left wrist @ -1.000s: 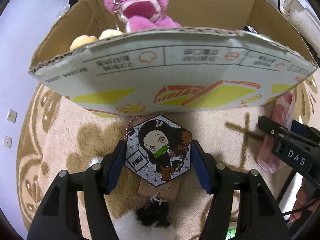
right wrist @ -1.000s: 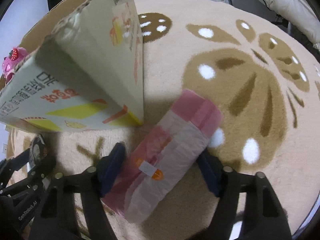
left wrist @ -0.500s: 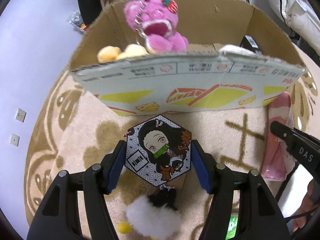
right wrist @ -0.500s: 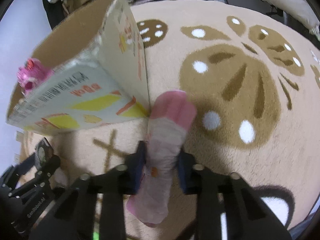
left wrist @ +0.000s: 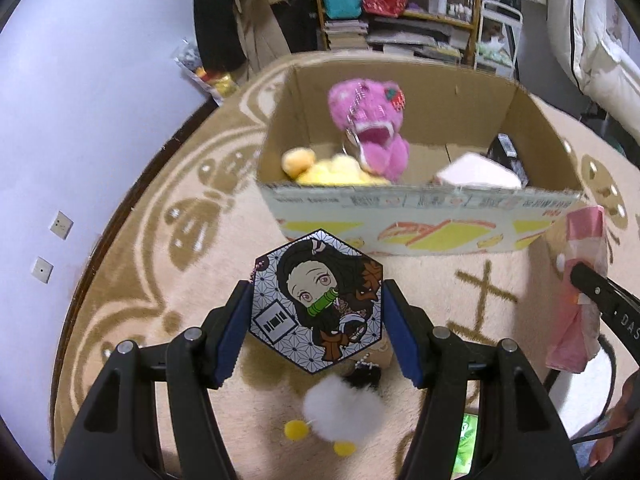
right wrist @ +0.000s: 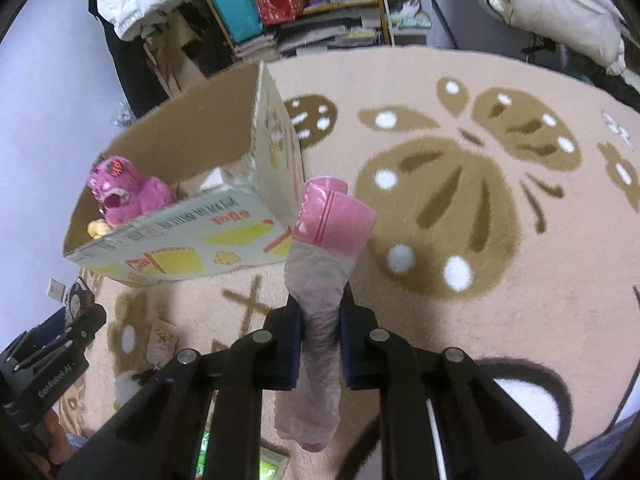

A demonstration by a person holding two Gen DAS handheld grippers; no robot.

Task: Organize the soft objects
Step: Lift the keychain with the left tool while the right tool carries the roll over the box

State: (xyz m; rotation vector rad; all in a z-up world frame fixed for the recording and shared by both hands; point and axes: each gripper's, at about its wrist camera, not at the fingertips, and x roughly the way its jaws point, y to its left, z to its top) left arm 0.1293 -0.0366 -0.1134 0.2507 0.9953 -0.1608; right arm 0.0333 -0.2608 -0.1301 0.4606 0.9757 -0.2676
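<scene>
Boxed ahead in cardboard box (left wrist: 420, 232): pink plush bear (left wrist: 370, 124), yellow plush (left wrist: 332, 170). Pending: left gripper (left wrist: 316, 318) clamps hexagonal character charm (left wrist: 318, 304); right gripper (right wrist: 320, 344) squeezes pink tissue pack (right wrist: 324, 280).

Both wrist views look steeply down past their claws; both share the cardboard box (left wrist: 420, 232) (right wrist: 192, 240).

Open corrugated cardboard box (left wrist: 420, 224): matt brown inside, printed smooth facing outside. Beige-and-brown pile rug (right wrist: 460, 208): fuzzy. Pink plush bear (left wrist: 370, 124): shaggy cloth. Hexagonal rubbery character badge (left wrist: 318, 304): smooth, slight sheen. Pink plastic-wrapped soft pack (right wrist: 320, 280): glossy, crinkled film.
</scene>
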